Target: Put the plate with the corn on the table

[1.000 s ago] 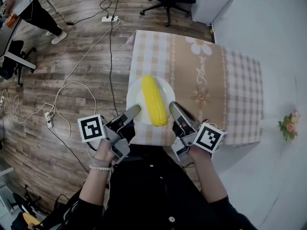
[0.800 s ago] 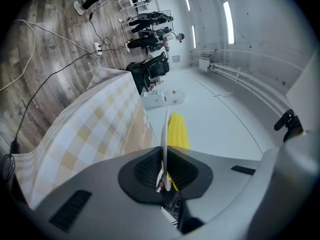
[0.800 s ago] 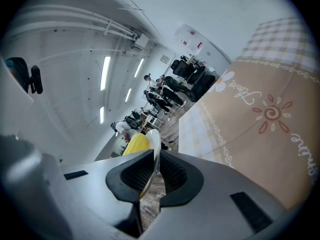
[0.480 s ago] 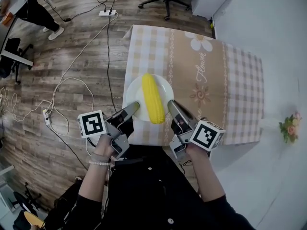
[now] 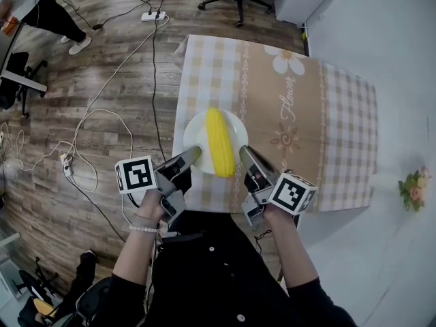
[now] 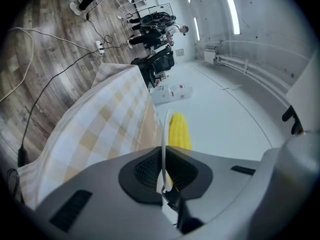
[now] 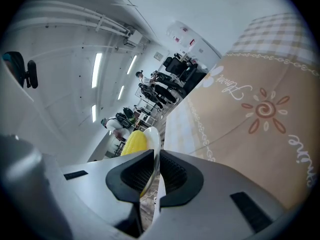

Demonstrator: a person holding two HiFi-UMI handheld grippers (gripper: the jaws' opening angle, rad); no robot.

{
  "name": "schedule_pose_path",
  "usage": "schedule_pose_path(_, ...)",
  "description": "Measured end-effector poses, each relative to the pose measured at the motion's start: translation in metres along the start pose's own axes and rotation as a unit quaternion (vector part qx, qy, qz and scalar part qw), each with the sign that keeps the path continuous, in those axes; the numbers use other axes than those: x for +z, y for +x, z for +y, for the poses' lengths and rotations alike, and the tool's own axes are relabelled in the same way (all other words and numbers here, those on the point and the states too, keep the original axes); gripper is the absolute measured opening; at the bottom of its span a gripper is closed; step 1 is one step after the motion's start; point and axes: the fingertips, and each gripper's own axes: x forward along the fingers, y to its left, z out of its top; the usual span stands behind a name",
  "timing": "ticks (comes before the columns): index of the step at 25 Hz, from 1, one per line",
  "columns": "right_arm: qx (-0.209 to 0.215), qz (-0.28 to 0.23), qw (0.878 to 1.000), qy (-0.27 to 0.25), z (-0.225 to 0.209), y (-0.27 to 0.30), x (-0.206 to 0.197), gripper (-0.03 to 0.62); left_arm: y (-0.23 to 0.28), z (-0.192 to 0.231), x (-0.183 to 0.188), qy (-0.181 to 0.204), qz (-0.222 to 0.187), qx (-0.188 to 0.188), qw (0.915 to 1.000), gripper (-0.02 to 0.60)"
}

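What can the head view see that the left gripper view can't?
Only the head view shows the left tongs and right tongs together, the whole round plate, and pink flowers off to one side. Only the left gripper view shows the plate's thin rim edge-on, clamped between its own pads, plus ceiling lights. Both show the yellow corn and the checked tablecloth.

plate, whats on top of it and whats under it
A corn cob lies on the plate. Under it is the checked tablecloth; whether they touch is hidden.
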Motion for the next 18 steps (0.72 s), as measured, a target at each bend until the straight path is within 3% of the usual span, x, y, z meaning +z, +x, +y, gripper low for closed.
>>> schedule_pose_path(7,-0.012,0.015,1.0,0.0,-0.02,0.008,-0.005,0.066,0.009,0.02,-0.003,-0.01,0.002,0.011,0.9999,0.026)
schedule_pose_path(18,-0.038,0.038,0.998,-0.021,-0.048,0.025,-0.009,0.069,0.022,0.05,0.003,0.007,0.008,0.044,0.999,0.026)
